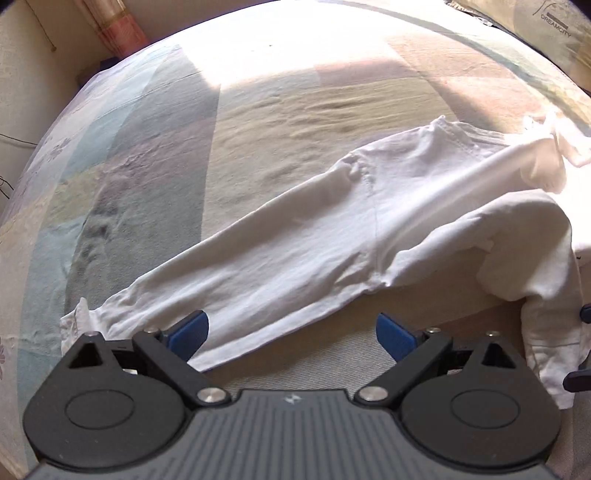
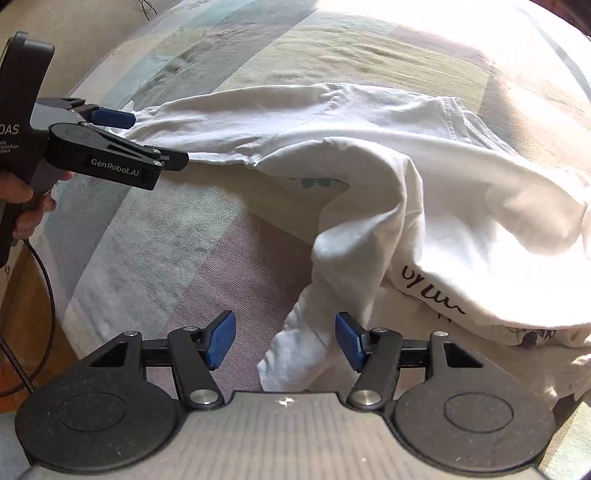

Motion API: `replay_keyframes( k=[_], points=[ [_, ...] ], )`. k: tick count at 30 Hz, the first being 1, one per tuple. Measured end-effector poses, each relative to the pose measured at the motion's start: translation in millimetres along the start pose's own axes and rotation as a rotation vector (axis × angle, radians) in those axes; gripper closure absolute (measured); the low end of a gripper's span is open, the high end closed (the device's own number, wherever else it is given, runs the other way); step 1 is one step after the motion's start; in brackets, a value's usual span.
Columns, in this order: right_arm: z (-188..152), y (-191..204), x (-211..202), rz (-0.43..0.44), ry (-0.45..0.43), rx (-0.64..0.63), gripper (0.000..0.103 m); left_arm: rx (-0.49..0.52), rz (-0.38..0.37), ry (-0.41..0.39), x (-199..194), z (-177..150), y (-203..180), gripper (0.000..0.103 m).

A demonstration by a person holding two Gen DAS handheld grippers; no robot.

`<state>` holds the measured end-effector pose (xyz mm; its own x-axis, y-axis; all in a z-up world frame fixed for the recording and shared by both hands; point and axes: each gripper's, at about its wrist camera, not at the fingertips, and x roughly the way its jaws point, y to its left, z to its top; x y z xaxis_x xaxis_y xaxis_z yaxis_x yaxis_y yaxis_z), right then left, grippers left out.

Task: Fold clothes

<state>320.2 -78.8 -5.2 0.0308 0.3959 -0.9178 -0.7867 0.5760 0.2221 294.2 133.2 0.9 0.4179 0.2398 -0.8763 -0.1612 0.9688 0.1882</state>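
White long-sleeved shirt (image 2: pixel 369 155): soft, limp, light; grasp at cuffs. Left gripper (image 1: pixel 291 332), right gripper (image 2: pixel 285 341) beside sleeves, both wide, empty.

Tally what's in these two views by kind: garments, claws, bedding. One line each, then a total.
White long-sleeved garment: 1
Claws: 2, the left claw and the right claw, both open
Patchwork bedspread: 1
Pillow at the far corner: 1
Total: 5

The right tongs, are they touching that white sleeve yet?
Cannot tell. In the right wrist view the open right tongs straddle the white sleeve, but neither contact nor a gap shows plainly.
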Motion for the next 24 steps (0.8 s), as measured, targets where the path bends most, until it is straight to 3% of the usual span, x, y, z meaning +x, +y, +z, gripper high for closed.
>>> replay_keyframes(
  k=[8, 13, 19, 21, 24],
  points=[
    [-59.0, -93.9, -27.8, -0.115, -0.015, 0.076, 0.033, 0.071, -0.214, -0.144, -35.8, 55.0, -88.7, 0.006],
    [-75.4, -135.1, -28.9, -0.149, -0.063, 0.156, 0.033, 0.154, -0.362, -0.080, -17.9, 70.4, -138.0, 0.005],
    [-85.2, -166.5, -12.6, -0.134, -0.063, 0.223, 0.033, 0.199, -0.323, -0.022, 31.5, 55.4, -153.2, 0.006],
    [-87.9, -168.8, -7.7, -0.123, -0.066, 0.230, 0.030, 0.135, -0.310, 0.034, 50.1, 53.0, -145.6, 0.006],
    [-88.1, -159.4, 0.9, -0.123, -0.055, 0.179, 0.012, 0.012, -0.328, 0.107, 71.8, 49.6, -131.2, 0.005]
  ],
)
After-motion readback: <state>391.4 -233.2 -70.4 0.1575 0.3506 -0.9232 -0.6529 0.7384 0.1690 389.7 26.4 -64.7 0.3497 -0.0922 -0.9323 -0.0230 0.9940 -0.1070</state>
